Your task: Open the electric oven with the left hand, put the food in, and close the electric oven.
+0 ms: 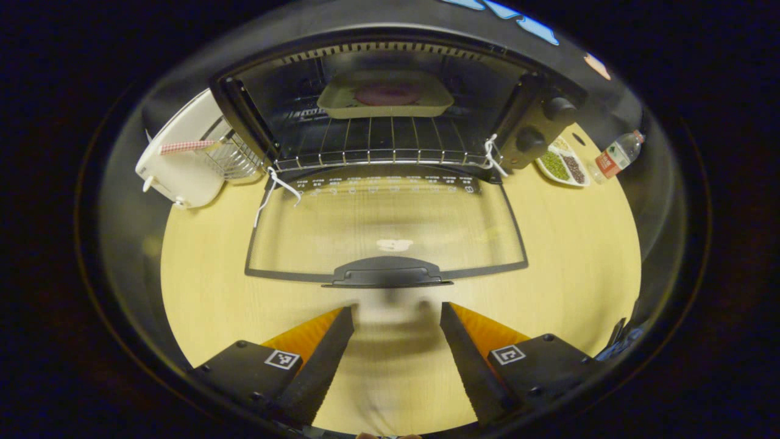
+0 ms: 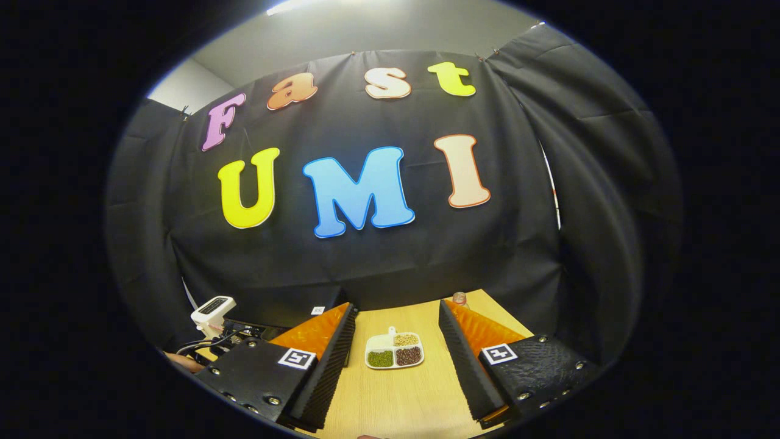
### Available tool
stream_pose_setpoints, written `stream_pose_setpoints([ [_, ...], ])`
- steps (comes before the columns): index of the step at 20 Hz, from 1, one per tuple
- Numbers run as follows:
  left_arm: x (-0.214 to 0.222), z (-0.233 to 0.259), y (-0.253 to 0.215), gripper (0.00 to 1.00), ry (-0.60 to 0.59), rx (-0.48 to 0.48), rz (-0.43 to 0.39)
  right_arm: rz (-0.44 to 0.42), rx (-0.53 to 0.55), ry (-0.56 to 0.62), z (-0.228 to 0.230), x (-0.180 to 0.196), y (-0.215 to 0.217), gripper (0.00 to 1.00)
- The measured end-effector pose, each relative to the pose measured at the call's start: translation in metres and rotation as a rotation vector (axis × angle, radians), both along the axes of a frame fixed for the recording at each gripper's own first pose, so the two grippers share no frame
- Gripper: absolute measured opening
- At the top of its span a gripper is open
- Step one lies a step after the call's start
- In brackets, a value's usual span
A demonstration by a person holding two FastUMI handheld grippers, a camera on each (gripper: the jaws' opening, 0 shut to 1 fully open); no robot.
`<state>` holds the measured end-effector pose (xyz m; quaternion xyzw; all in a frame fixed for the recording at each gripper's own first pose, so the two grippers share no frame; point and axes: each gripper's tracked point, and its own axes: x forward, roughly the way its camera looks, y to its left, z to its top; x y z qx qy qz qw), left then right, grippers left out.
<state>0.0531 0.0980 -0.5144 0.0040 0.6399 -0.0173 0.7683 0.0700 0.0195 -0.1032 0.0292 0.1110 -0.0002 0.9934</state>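
Observation:
In the left gripper view the black electric oven (image 1: 536, 116) stands open on the wooden table. Its glass door (image 1: 387, 225) lies folded down flat toward me, its handle (image 1: 387, 273) at the near edge. A tray with a round dark piece of food (image 1: 387, 94) sits deep inside on the wire rack (image 1: 378, 143). My left gripper (image 1: 396, 317) hangs open just short of the door handle, nothing between its fingers. In the right gripper view my right gripper (image 2: 395, 323) is open and empty, raised above the table and facing the booth wall.
A white appliance (image 1: 180, 158) with a wire basket stands left of the oven. A divided dish of beans (image 1: 563, 164) (image 2: 394, 352) and a water bottle (image 1: 618, 155) lie to its right. White strings hang at the rack's front corners (image 1: 277, 183).

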Motion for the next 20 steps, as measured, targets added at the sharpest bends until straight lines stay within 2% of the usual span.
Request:
stream_pose_setpoints([
  [9,0.009,-0.031,0.003,0.98,0.052,0.006,-0.019,-0.025,-0.018,0.002,-0.005,0.005,0.0,0.84],
  [12,0.01,-0.021,0.003,1.0,0.044,0.001,-0.015,-0.013,-0.013,0.003,-0.006,0.008,0.01,0.84],
  [13,0.011,-0.017,0.003,0.97,0.033,0.003,-0.018,-0.008,-0.011,0.002,-0.006,0.009,0.014,0.84],
  [14,0.01,-0.013,0.003,1.0,0.02,0.005,-0.02,-0.002,-0.01,-0.001,-0.005,0.01,0.018,0.84],
  [15,0.011,-0.009,0.003,0.97,0.007,0.003,-0.02,0.004,-0.01,-0.002,-0.005,0.011,0.021,0.84],
  [20,0.012,0.019,0.002,0.97,-0.059,-0.015,-0.024,0.03,0.002,-0.006,-0.005,0.013,0.035,0.84],
])
